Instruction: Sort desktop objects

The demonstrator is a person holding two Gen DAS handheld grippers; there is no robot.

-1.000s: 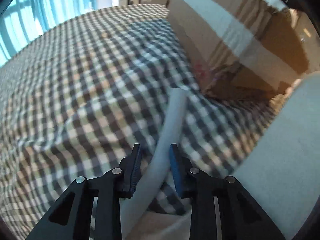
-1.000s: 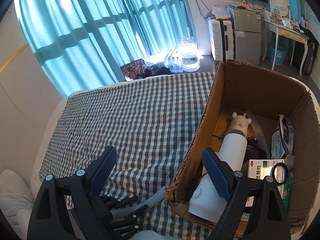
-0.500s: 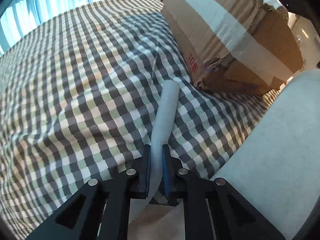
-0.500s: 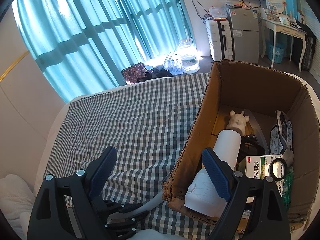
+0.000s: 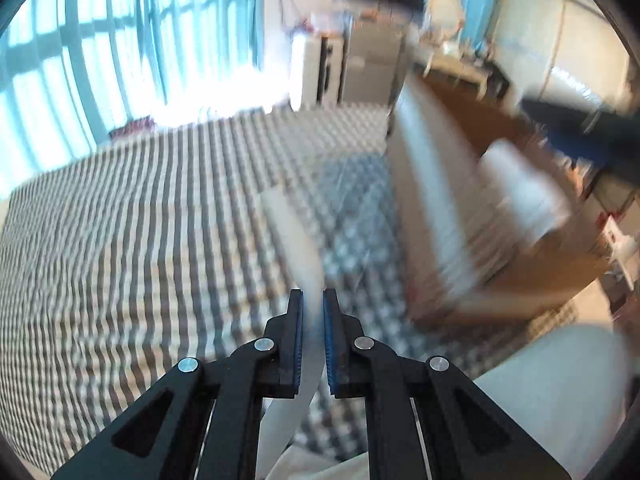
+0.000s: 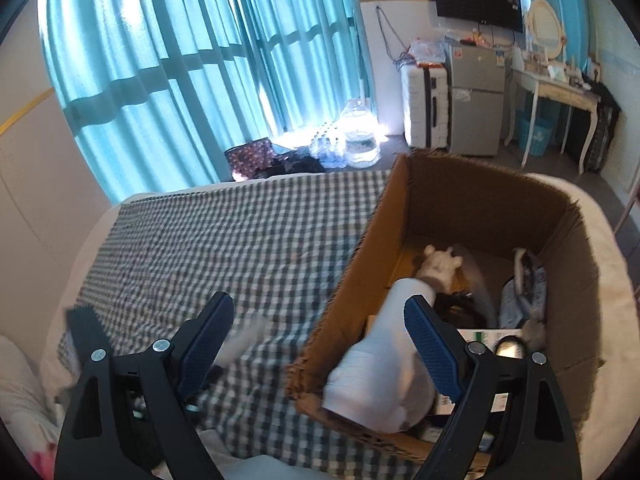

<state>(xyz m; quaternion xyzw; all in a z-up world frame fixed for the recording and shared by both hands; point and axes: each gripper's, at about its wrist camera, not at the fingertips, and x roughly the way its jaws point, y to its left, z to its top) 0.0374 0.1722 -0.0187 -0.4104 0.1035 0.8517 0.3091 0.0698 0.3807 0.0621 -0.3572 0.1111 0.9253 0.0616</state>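
Observation:
My left gripper (image 5: 312,300) is shut on a pale grey foam tube (image 5: 294,232) and holds it lifted above the checked cloth (image 5: 140,240); the view is blurred by motion. The tube's tip also shows in the right wrist view (image 6: 244,340). My right gripper (image 6: 320,328) is open and empty, hovering over the near left corner of the cardboard box (image 6: 352,272). The box holds a white bottle-shaped object (image 6: 380,372), a small white figurine (image 6: 438,264), a medicine packet (image 6: 488,336) and other items.
The box (image 5: 432,208) stands to the right of the tube. A white cushion (image 5: 560,400) lies at the near right. Turquoise curtains (image 6: 180,60), a water jug (image 6: 360,136), a suitcase, a small fridge (image 6: 474,100) and a dressing table stand beyond the bed.
My left gripper closed on the foam tube and lifted it off the cloth, tilting upward. The right gripper stayed open and shifted slightly over the box.

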